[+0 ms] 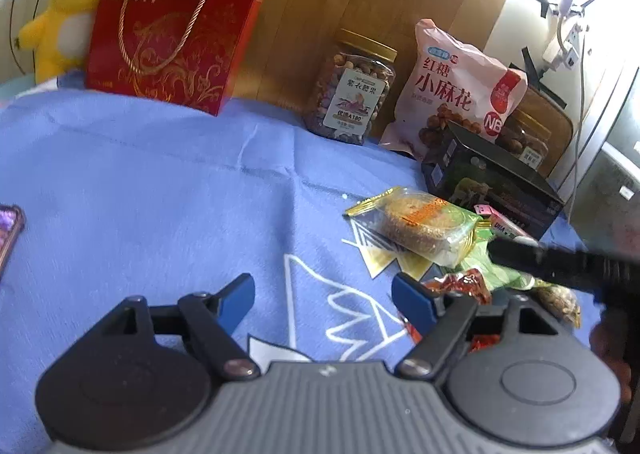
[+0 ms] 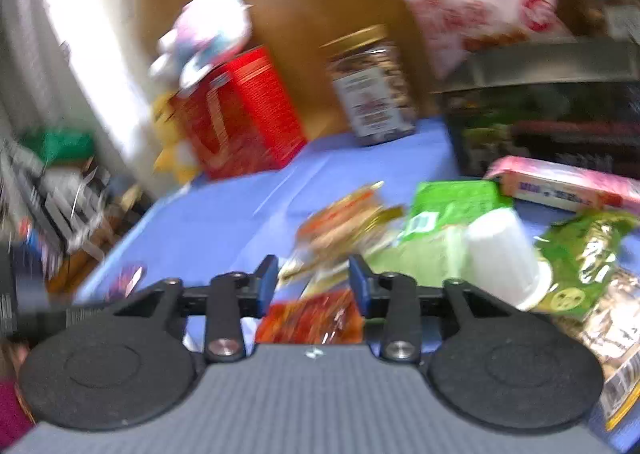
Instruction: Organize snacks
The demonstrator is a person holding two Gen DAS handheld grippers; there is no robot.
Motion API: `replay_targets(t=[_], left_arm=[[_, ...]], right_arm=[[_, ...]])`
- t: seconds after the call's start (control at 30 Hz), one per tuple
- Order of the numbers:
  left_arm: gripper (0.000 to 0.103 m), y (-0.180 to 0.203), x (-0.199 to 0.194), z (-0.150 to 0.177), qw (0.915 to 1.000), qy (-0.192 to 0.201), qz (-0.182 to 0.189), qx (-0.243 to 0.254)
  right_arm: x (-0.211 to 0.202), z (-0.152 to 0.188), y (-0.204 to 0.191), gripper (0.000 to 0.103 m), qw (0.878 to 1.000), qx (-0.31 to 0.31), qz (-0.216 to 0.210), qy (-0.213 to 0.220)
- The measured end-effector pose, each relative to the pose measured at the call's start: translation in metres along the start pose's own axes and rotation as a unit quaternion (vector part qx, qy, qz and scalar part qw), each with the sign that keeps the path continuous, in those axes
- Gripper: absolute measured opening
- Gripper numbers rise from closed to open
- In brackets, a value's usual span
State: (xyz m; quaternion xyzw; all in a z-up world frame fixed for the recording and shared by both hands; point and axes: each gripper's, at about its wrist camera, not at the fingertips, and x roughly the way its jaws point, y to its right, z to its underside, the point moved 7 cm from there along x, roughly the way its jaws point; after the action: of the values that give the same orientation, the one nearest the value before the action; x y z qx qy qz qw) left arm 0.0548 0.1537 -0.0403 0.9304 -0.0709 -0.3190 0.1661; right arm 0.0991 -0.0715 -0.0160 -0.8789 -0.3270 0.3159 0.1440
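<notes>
My left gripper (image 1: pixel 322 294) is open and empty above the blue cloth (image 1: pixel 160 182). A heap of small snack packets lies to its right: a clear-wrapped sesame cake (image 1: pixel 420 226), a red packet (image 1: pixel 460 282) behind the right finger, green packets (image 1: pixel 500 274). My right gripper (image 2: pixel 314 282) is open over the same heap, with the red packet (image 2: pixel 312 318) below its fingers, not gripped; this view is blurred. A white cup (image 2: pixel 504 254), green packets (image 2: pixel 452 210) and a pink box (image 2: pixel 560 186) lie to its right. The right gripper's black body (image 1: pixel 568 266) shows in the left wrist view.
At the back stand a red gift box (image 1: pixel 172 38), a nut jar (image 1: pixel 352 90), a pink snack bag (image 1: pixel 452 90) and a black box (image 1: pixel 492 182). A yellow plush duck (image 1: pixel 68 10) sits far left. A phone (image 1: pixel 8 230) lies at the cloth's left edge.
</notes>
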Motion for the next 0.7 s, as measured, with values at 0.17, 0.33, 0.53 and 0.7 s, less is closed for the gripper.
replay_targets(t=[0.17,0.33,0.53,0.7], left_arm=[[0.079,-0.008,-0.001,-0.007,0.9996,0.012,0.019,-0.017],[0.079,-0.017,-0.005,-0.016,0.9988,0.021,0.025,-0.036],[0.079,-0.032,-0.011,-0.015,0.9986,0.025,0.006,-0.046],[0.079,-0.041,-0.013,-0.022,0.9982,0.024,-0.001,-0.055]], right_arm=[[0.023,-0.02,0.027,0.049,0.996,0.08,0.05,-0.004],[0.061,-0.021,0.009,0.028,0.996,0.064,0.029,-0.055],[0.065,0.028,-0.061,0.029,0.985,0.028,-0.07,-0.157],[0.049,0.031,-0.077,0.054,0.99,-0.045,-0.057,-0.118]])
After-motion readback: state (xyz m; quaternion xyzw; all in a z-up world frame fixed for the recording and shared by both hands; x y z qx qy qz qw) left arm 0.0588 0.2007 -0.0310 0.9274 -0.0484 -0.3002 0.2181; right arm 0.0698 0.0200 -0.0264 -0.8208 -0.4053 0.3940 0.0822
